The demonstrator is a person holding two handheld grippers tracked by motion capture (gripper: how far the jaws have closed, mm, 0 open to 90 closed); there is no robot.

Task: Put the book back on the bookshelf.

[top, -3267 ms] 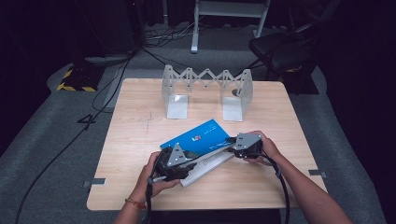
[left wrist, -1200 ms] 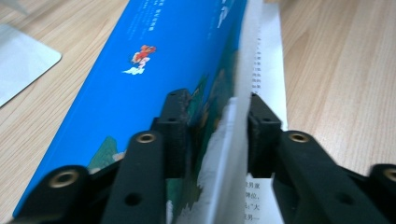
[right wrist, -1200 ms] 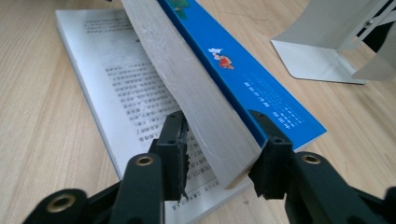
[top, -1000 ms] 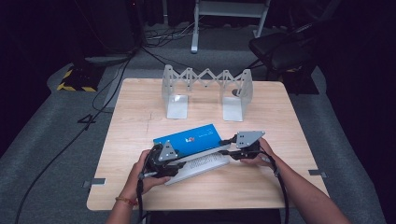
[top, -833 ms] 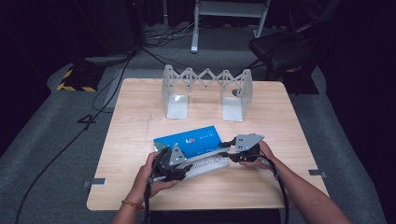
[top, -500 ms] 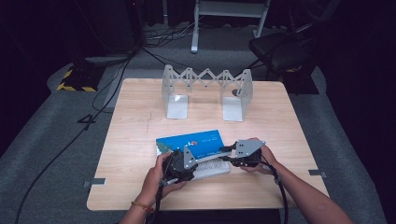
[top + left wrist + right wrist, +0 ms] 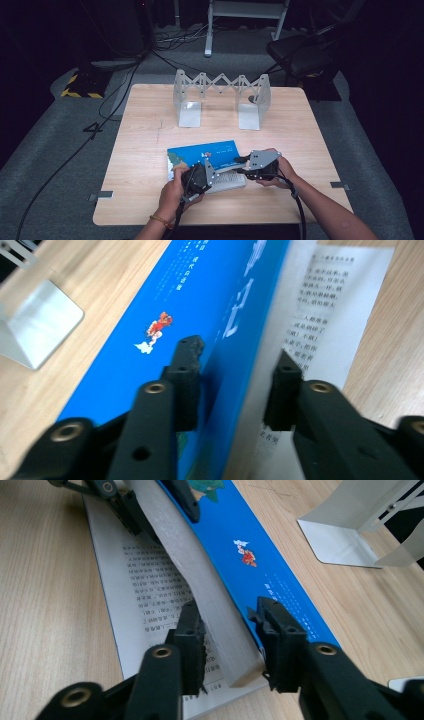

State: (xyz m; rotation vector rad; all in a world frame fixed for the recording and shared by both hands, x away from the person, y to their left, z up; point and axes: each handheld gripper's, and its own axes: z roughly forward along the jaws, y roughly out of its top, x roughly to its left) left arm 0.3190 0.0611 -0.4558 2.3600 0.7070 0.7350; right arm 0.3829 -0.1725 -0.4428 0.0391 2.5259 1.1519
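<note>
Step in hand: closing the book [image 7: 202,152]. It lies near the front-middle of the table [image 7: 150,130], blue cover uppermost, one printed page [image 7: 135,580] flat on the wood and the page block lifted off it at an angle.

Left gripper [image 7: 200,176]: in the left gripper view the jaws straddle the lifted block, one pad on the blue cover, the other on the paper side. They have just been closing with the block between them and look pressed on it; call it pinching the book.

Right gripper [image 7: 243,162]: in the right gripper view the jaws clamp the same block at its other end, one pad on the page edge, one on the cover. Jaws have opened slightly, pads look in contact all the same.

So both ends are held and the book is half-open, hinged on that bottom page.

Next move, my read: swing both grippers together to fold the block down flat, keeping them level so the spine doesn't twist. Then, probably, stand it in the metal rack [image 7: 220,97] at the back, which is well apart from the book. Risk: loose page creasing under the block.
</note>
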